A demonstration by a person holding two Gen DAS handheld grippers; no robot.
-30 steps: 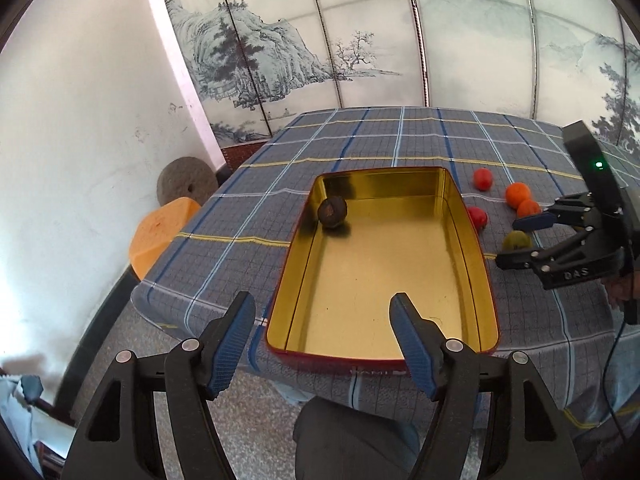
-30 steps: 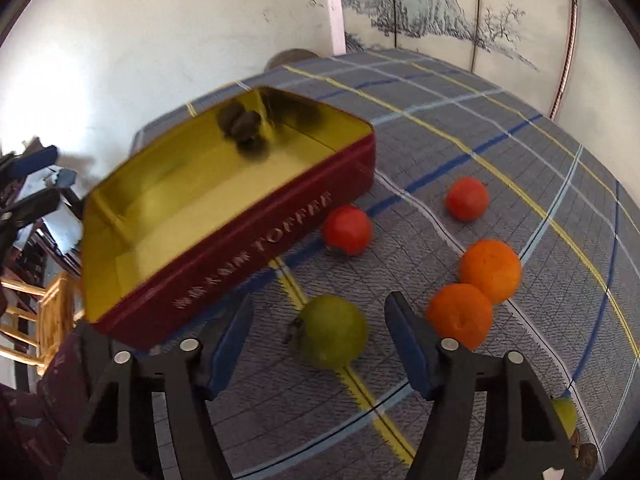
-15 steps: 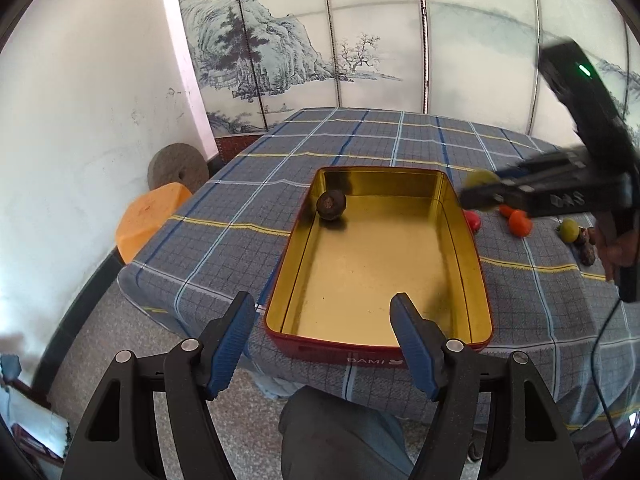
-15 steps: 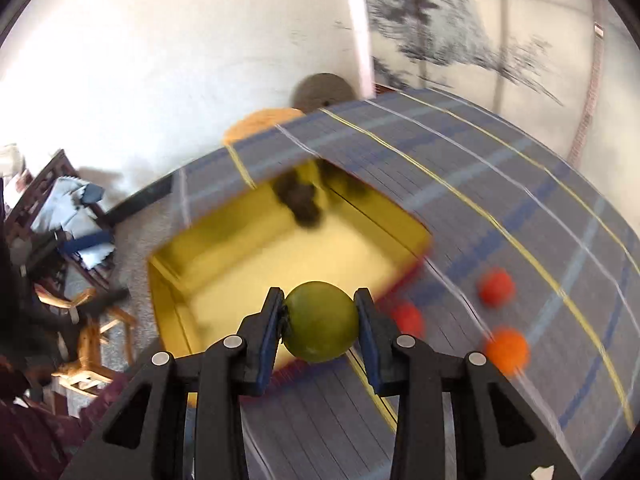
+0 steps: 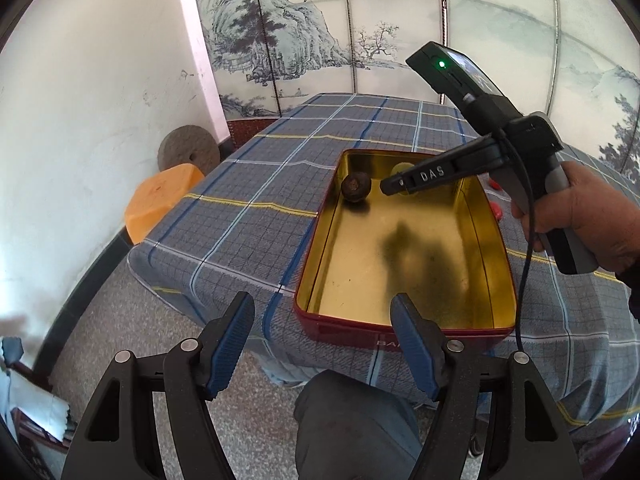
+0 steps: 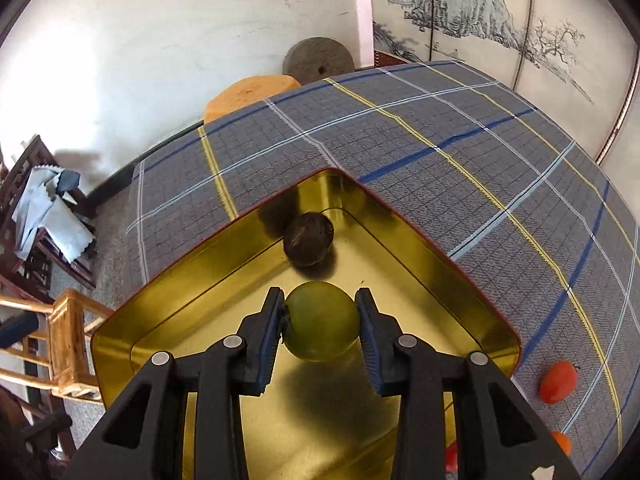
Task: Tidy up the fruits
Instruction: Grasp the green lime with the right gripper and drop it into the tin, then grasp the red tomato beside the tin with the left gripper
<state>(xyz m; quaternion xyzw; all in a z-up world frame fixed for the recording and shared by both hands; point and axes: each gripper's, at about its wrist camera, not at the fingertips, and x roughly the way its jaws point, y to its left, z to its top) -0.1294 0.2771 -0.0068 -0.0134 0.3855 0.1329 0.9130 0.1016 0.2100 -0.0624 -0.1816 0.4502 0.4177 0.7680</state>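
A gold-lined red tin [image 5: 472, 316] [image 6: 404, 216] sits on the plaid tablecloth. A dark brown round fruit [image 5: 355, 187] [image 6: 308, 238] lies in its far left corner. My right gripper [image 6: 321, 324] is shut on a green fruit [image 6: 321, 326] and holds it inside the tin, just short of the brown fruit; from the left wrist view the right gripper [image 5: 394, 186] reaches in over the tin's far end, hiding most of the green fruit. My left gripper [image 5: 323, 346] is open and empty, off the table's near edge in front of the tin.
Red and orange fruits [image 6: 558, 382] lie on the cloth to the right of the tin; a red one [image 5: 497, 211] peeks past the tin's right wall. An orange stool [image 5: 160, 200] and a stone wheel [image 5: 188, 154] stand by the wall on the left.
My right gripper closed on the green fruit, lifted it off the cloth and carried it left into the tin. My left gripper pulled back a little from the table.
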